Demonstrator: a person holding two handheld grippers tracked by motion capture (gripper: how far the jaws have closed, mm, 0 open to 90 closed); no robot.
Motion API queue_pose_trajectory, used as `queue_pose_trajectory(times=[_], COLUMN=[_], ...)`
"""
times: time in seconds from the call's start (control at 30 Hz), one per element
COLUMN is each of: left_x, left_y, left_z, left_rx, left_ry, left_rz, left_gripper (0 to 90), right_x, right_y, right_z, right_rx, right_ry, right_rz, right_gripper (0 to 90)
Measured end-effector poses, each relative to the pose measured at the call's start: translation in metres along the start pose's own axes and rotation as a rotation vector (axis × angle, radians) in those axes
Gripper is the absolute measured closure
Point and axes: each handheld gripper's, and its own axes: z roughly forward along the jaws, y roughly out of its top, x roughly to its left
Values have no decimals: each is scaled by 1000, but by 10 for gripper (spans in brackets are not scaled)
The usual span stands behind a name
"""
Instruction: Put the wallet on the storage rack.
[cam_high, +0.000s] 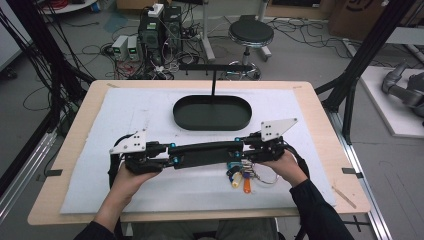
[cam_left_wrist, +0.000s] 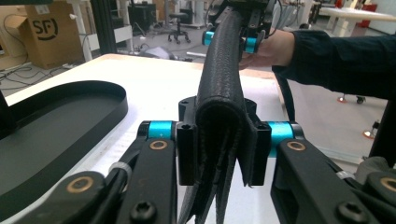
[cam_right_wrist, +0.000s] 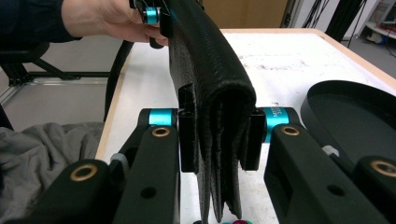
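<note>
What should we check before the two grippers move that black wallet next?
1. Left gripper squeezing one end of the black leather wallet: ok.
2. Right gripper squeezing the other end: ok.
3. Wallet lifted off the white mat: cannot tell.
4. Black oval tray has room inside: ok.
5. Bunch of keys out of the way: not ok, it sits right under the right end.
</note>
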Motion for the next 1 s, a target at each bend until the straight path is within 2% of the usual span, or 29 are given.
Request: queue_pose_trajectory(times=[0.1, 0.17, 0.23, 0.33, 0.4, 0.47, 0.57, 0.63, 0.8, 0.9, 1.0], left_x=[2, 3, 5, 4, 0, -5, -15, -24, -43, -45, -45], left_y=[-1, -2, -4, -6, -8, -10, -12, -14, -23, -25, -26], left_z=[-1, -3, -7, -16, -20, -23, -24, -24, -19, -15, -13], left_rx=[-17, -16, -26, -37, -31, -31, -20, -9, 27, 55, 59], left_ry=[43, 87, 132, 213, 262, 295, 286, 303, 363, 359, 357], left_rz=[-17, -20, -42, -51, -41, -37, -54, -55, -10, 0, 2], left_gripper=[564, 495, 429, 372, 348, 325, 289, 284, 272, 272, 272], right_x=[1, 1, 0, -3, -5, -8, -13, -18, -29, -35, -43], right_y=[1, 1, 1, -1, -2, -3, -4, -4, -5, -5, -2], right_z=[0, -2, -5, -9, -12, -14, -16, -17, -19, -19, -18], right_rx=[3, -8, -20, -22, -21, -23, -27, -24, -10, -12, 1], right_ry=[-17, -35, -54, -92, -120, -152, -197, -226, -267, -302, -335], right_rz=[-6, 4, 12, 21, 29, 38, 48, 60, 85, 99, 103], right_gripper=[757, 757, 757, 757, 757, 757, 756, 756, 756, 756, 756])
